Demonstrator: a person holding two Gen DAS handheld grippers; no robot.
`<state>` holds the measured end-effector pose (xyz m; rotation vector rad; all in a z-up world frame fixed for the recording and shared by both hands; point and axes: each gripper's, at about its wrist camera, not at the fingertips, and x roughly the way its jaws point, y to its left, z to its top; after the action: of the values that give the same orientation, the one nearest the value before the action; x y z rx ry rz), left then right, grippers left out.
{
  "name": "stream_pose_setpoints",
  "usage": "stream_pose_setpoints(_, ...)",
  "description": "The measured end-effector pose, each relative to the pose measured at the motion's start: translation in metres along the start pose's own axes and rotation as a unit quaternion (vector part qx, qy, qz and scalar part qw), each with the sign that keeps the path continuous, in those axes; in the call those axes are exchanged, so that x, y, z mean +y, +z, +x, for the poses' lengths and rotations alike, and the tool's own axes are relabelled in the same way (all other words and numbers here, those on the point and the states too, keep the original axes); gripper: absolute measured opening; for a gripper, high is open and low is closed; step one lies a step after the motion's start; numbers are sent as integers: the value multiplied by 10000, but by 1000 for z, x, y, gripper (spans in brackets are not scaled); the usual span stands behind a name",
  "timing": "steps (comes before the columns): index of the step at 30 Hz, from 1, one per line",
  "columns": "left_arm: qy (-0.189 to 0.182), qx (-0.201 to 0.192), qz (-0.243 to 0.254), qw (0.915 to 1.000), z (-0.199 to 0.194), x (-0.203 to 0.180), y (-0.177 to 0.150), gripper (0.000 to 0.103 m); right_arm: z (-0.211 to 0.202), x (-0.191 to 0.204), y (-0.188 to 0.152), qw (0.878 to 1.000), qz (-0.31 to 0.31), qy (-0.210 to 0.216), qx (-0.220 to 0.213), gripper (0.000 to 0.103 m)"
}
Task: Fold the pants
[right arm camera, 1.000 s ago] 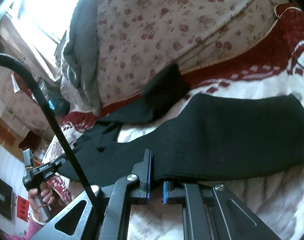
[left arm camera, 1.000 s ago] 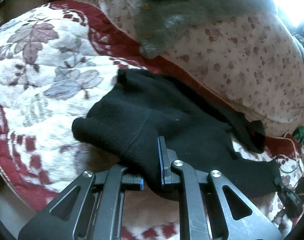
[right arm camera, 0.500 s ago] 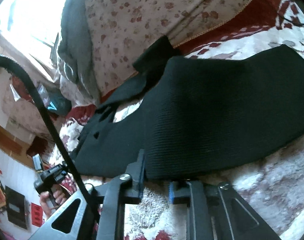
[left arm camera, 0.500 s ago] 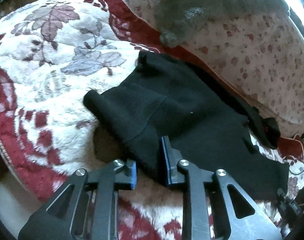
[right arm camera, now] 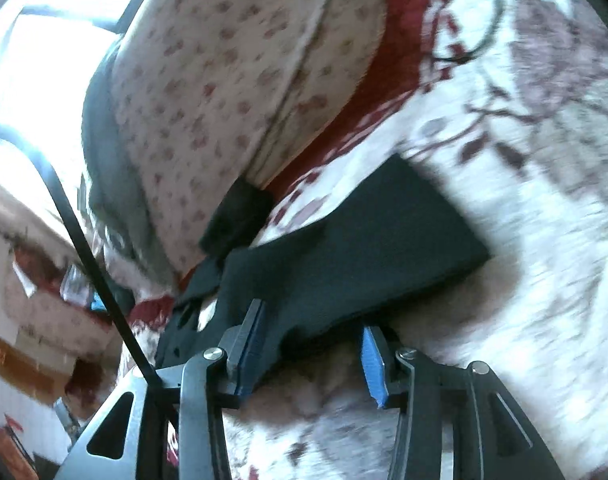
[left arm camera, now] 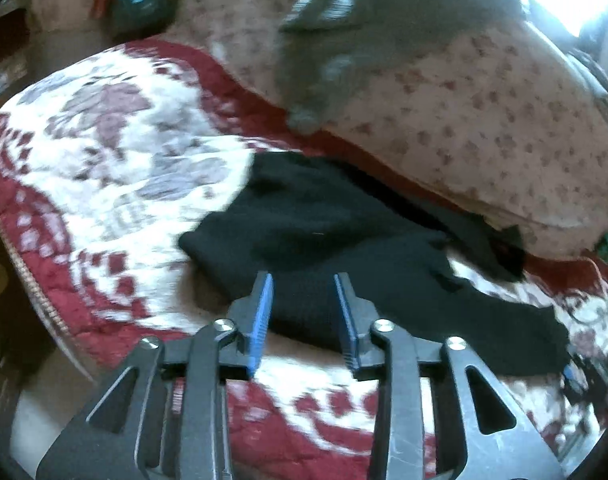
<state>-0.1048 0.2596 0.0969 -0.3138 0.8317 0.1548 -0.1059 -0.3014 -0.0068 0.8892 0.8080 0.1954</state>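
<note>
Black pants (left arm camera: pixel 344 240) lie folded lengthwise on a red and white floral blanket (left arm camera: pixel 116 168), one narrow part trailing toward the big pillow. My left gripper (left arm camera: pixel 304 292) is open, its blue-padded jaws apart just above the near edge of the pants, holding nothing. In the right wrist view the pants (right arm camera: pixel 364 248) lie flat with a square end at the right. My right gripper (right arm camera: pixel 310 320) is open over their near edge, empty.
A large pink floral pillow (left arm camera: pixel 484 120) with a grey garment (left arm camera: pixel 384 20) on top lies behind the pants. A black cable (right arm camera: pixel 84 240) crosses the right wrist view at left. The blanket's edge (left arm camera: pixel 32 288) drops off at left.
Both grippers have opened and let go of the pants, which now lie flat on the blanket. Both have drawn back slightly from the fabric.
</note>
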Motion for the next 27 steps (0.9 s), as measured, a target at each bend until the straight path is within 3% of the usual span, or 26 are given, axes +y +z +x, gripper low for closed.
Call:
stream_pose_setpoints(4, -245, 137, 269, 9992, 9, -34, -5, 33, -2, -16, 12, 9995, 218, 82, -201, 40)
stream_pose_setpoints(6, -426, 321, 339, 9980, 19, -52, -10, 33, -2, -19, 17, 9991, 217, 17, -368, 30)
stream_pose_setpoints(8, -509, 446, 402, 9969, 25, -65, -14, 33, 1, -19, 22, 9989, 118, -168, -415, 10)
stream_pose_setpoints(10, -584, 574, 467, 9956, 32, -77, -18, 33, -1, -20, 25, 9989, 89, -73, -449, 8)
stream_pose_setpoints(15, -621, 649, 560, 9944, 37, -85, -24, 33, -31, -9, 26, 9969, -316, -308, -656, 7)
stream_pose_setpoints(18, -530, 716, 512, 9947, 46, -81, -28, 33, -30, -8, 24, 9932, -560, -880, -509, 7)
stream_pose_setpoints(19, -505, 750, 464, 9948, 50, -79, -29, 33, -23, -13, 23, 9924, -477, -1089, -323, 7)
stream_pose_setpoints(21, -460, 865, 359, 9945, 57, -73, -31, 33, -24, -23, 20, 9942, -191, -1002, -345, 8)
stream_pose_setpoints(22, -476, 923, 304, 9941, 59, -69, -30, 33, -26, -23, 22, 9941, -144, -1015, -353, 10)
stream_pose_setpoints(25, -522, 949, 280, 9937, 60, -61, -27, 33, -38, -8, 28, 9828, -472, -1737, -418, 30)
stream_pose_setpoints(27, -498, 936, 262, 9940, 60, -57, -22, 36, -47, 1, 31, 9801, -576, -1824, -540, 30)
